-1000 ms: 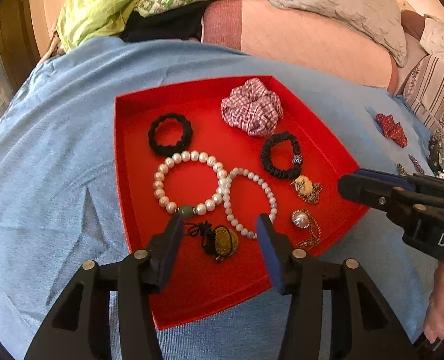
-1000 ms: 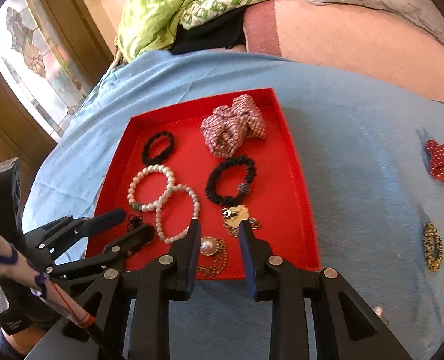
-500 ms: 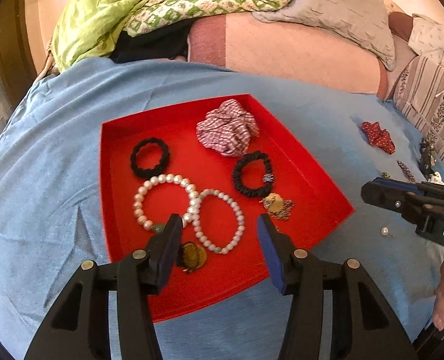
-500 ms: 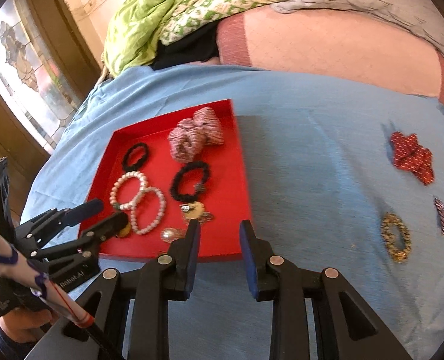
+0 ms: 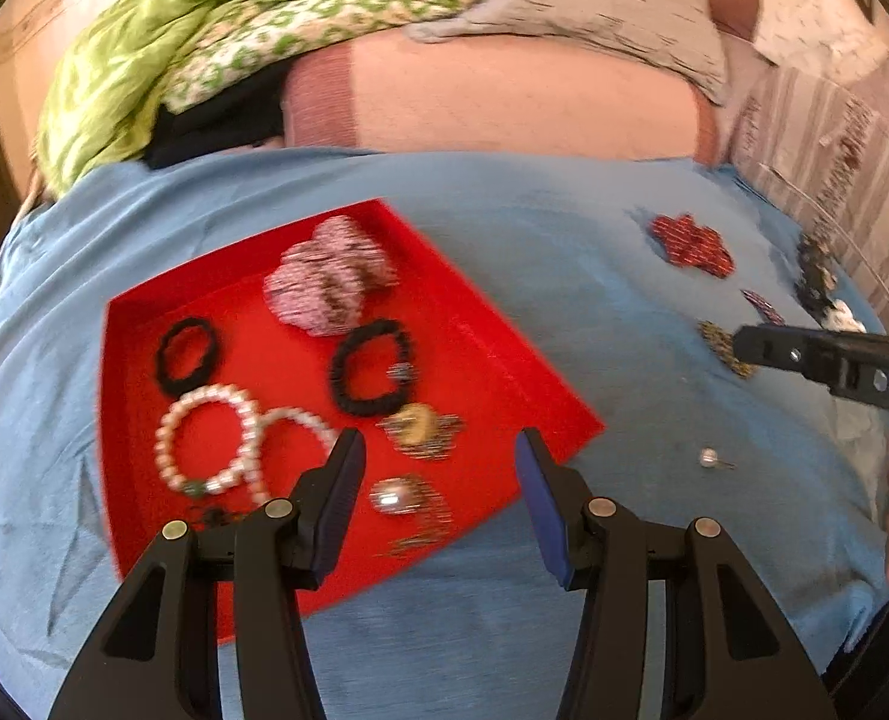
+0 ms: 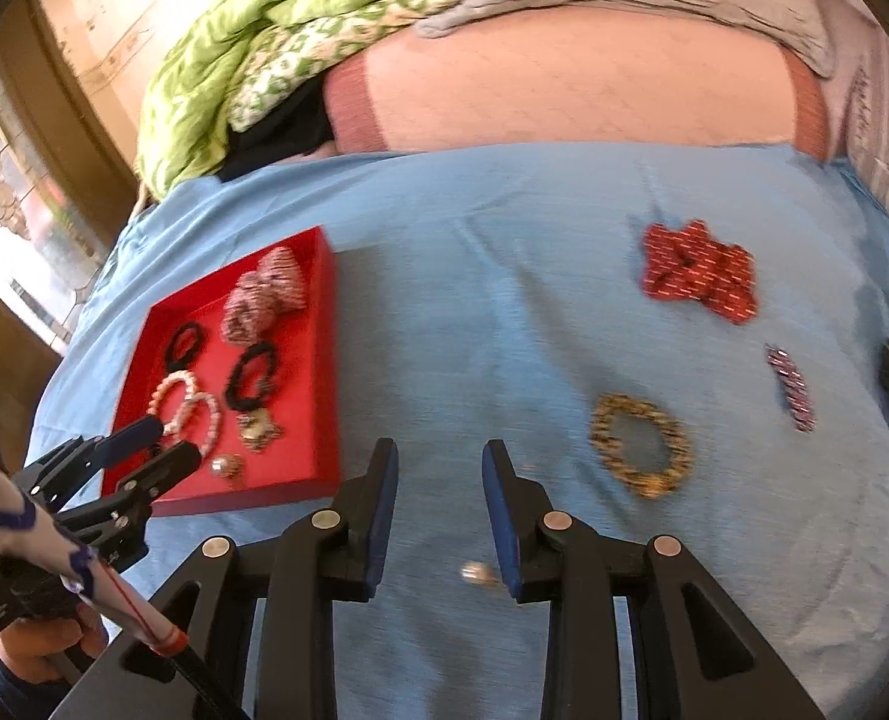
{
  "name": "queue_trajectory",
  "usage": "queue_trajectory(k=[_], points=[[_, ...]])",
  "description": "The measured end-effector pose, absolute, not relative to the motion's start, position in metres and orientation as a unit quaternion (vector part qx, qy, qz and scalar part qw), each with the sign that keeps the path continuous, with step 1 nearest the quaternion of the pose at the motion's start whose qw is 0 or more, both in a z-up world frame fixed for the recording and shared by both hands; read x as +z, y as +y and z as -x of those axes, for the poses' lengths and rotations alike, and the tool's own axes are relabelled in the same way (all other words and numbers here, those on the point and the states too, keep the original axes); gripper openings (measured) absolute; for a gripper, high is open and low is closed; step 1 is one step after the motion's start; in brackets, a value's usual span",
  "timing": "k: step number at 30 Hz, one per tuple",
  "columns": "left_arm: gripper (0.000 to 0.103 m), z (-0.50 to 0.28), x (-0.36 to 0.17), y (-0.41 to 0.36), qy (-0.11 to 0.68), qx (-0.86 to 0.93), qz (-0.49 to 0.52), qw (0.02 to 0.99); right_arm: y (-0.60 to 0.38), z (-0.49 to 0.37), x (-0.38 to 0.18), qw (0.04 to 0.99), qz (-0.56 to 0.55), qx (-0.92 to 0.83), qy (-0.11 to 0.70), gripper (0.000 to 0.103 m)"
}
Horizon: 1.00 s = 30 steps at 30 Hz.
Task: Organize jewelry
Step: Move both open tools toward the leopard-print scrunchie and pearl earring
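Spreading across a bed, a blue sheet (image 6: 504,252) is shown carrying a red tray (image 5: 492,360) and the loose jewelry not yet sorted into it. The tray is seen already filled: a checked scrunchie (image 5: 330,282) at the back, two black hair ties (image 5: 372,366), two overlapping pearl bracelets (image 5: 210,438), and small gold and silver pendants (image 5: 420,429) with fine chains toward the near edge. Well apart from the tray, a red patterned scrunchie (image 6: 699,270), a gold beaded bracelet (image 6: 639,444) and a narrow beaded clip (image 6: 792,387) are left lying on the sheet. A small pearl earring (image 6: 474,573) is seen on the sheet just inside the right claw (image 6: 438,510), which is held moderately open and empty. The left claw (image 5: 438,498) is held wide and empty over the tray's near corner. The earring is judged light, hard and apt to roll or slip, so a pinch across the bead, not its thin post, is advised. The scrunchies are judged soft and forgiving anywhere along the ring.
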<state>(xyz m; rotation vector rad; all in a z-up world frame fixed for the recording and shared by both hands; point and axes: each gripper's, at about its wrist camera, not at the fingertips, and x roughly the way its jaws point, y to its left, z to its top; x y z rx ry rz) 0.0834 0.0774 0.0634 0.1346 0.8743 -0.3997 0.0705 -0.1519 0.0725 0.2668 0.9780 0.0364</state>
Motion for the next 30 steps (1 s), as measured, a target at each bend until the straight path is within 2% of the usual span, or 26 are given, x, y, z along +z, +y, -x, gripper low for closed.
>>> queue_trajectory(k=[12, 21, 23, 26, 27, 28, 30], points=[[0.050, -0.060, 0.038, -0.015, 0.455, -0.325, -0.071, 0.826, -0.234, -0.052, 0.057, 0.856, -0.195, -0.031, 0.478, 0.032], [0.050, -0.061, 0.011, -0.057, 0.464, -0.325, -0.086, 0.820, -0.241, -0.051, 0.054, 0.856, -0.197, -0.027, 0.478, 0.033], [0.043, -0.058, 0.010, -0.061, 0.454, -0.319, -0.101, 0.826, -0.243, -0.051, 0.052, 0.855, -0.196, -0.027, 0.479, 0.033], [0.027, -0.058, 0.011, -0.061, 0.448, -0.308, -0.114, 0.832, -0.245, -0.054, 0.050, 0.854, -0.195, -0.029, 0.481, 0.034], [0.017, -0.059, 0.012, -0.060, 0.448, -0.309, -0.110, 0.832, -0.245, -0.056, 0.049, 0.854, -0.197, -0.029, 0.481, 0.036], [0.013, -0.061, 0.012, -0.059, 0.450, -0.310, -0.105, 0.831, -0.246, -0.057, 0.047, 0.853, -0.197, -0.029, 0.482, 0.040], [0.013, -0.063, 0.012, -0.056, 0.451, -0.311, -0.099, 0.831, -0.246, -0.061, 0.043, 0.853, -0.196, -0.033, 0.483, 0.043]])
